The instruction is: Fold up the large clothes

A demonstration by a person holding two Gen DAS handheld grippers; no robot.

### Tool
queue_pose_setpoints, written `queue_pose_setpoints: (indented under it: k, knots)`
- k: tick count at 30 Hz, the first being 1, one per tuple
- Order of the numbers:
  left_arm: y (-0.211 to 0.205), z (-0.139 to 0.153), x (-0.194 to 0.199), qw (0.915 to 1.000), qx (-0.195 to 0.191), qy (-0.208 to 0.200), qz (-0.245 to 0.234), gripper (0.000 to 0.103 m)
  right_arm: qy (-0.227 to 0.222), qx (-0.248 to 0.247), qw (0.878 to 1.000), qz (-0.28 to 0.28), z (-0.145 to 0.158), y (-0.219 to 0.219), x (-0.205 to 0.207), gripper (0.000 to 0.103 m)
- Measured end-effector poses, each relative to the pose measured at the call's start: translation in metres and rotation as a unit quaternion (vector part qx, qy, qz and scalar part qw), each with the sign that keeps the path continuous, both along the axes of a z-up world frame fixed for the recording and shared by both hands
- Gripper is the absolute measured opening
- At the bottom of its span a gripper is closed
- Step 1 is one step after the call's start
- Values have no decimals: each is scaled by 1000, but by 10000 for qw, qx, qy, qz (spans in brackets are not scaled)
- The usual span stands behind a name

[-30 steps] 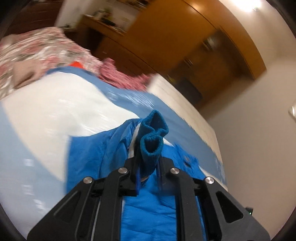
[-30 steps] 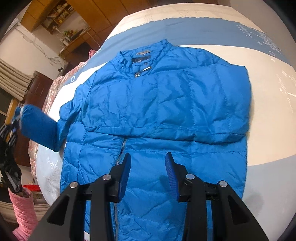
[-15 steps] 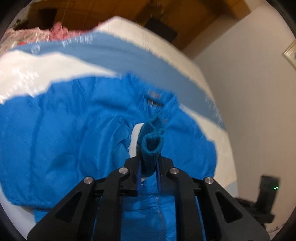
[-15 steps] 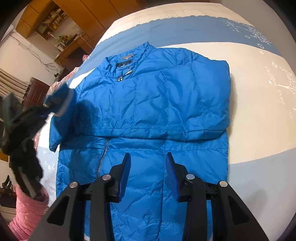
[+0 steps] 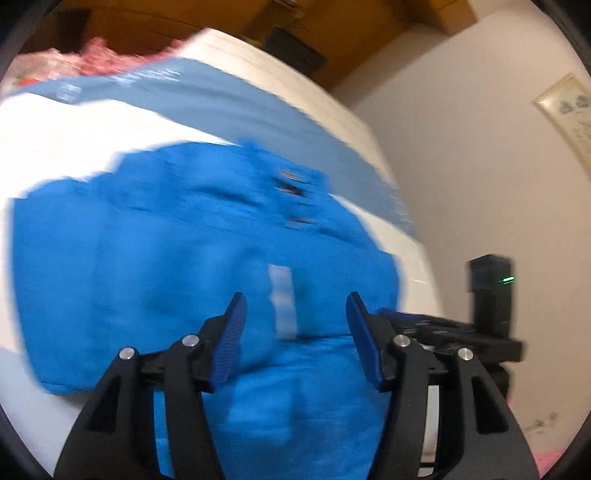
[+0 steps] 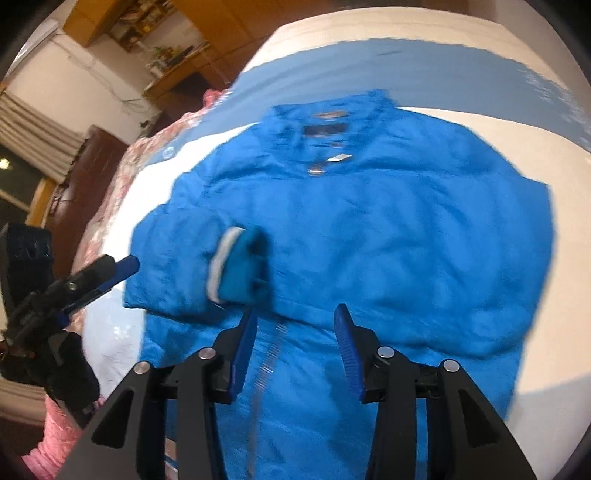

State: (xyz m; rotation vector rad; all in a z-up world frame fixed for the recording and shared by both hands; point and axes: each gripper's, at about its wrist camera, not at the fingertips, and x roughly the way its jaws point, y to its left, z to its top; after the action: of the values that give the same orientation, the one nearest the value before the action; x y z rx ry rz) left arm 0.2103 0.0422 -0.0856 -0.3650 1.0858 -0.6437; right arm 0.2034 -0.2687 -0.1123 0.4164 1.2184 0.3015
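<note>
A blue padded jacket (image 6: 388, 240) lies flat on the bed, collar (image 6: 332, 118) away from me, both sleeves folded across the chest. It also shows in the left wrist view (image 5: 147, 266). The left sleeve's knit cuff (image 6: 240, 269) with its white lining rests on the jacket front. My left gripper (image 5: 295, 332) is open and empty above the jacket; it also shows in the right wrist view (image 6: 99, 280) at the left edge. My right gripper (image 6: 295, 343) is open and empty over the jacket's zip (image 6: 269, 354).
The bed (image 6: 461, 66) has a white and pale blue cover. A floral quilt (image 6: 122, 173) lies at its left side. Wooden cupboards (image 6: 221, 22) and a shelf stand behind. A pale wall (image 5: 480, 166) is to the right, and the right gripper (image 5: 491, 295) shows beside it.
My left gripper carried the sleeve cuff across the jacket front, opened and let it go. It has drawn back to the left. The right gripper stayed open over the zip.
</note>
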Motion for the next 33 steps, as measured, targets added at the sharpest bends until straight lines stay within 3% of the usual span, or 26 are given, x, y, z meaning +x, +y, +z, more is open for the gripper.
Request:
queue_pose_setpoints:
  k: [1, 3, 6, 10, 12, 13, 15, 20, 24, 30, 33]
  knots:
    - [13, -7, 5, 9987, 434, 33, 253, 54, 91, 122, 9999, 72, -5, 7, 8, 45]
    - [34, -24, 13, 9946, 872, 213, 528, 50, 256, 306, 9990, 197, -16, 19, 22, 45]
    - [48, -52, 21, 9918, 956, 573, 624, 42, 480, 263, 9981, 269, -34, 35, 39, 45]
    - [59, -70, 25, 9915, 807, 781, 657, 42, 674, 469, 9959, 380, -53, 51, 56, 46]
    - [57, -74, 24, 9914, 894, 732, 612, 42, 669, 467, 9957, 444, -59, 57, 58, 27]
    - [56, -73, 25, 9912, 936, 715, 604, 42, 647, 508, 9955, 461, -59, 58, 59, 10]
    - [56, -65, 24, 9912, 968, 666, 607, 42, 471, 552, 9963, 460, -51, 54, 57, 8]
    - [54, -23, 23, 9953, 626, 238, 697, 42, -96, 556, 9984, 73, -9, 12, 47, 7]
    - [41, 0, 27, 9960, 645, -117, 603, 42, -349, 327, 9984, -316, 13, -35, 32, 7]
    - [2, -11, 38, 9954, 881, -114, 356, 42, -446, -178, 9916, -1203, 22, -122, 1, 7]
    - [-15, -24, 43, 9938, 1092, -51, 216, 41, -328, -109, 9882, -1492, 13, -155, -12, 7]
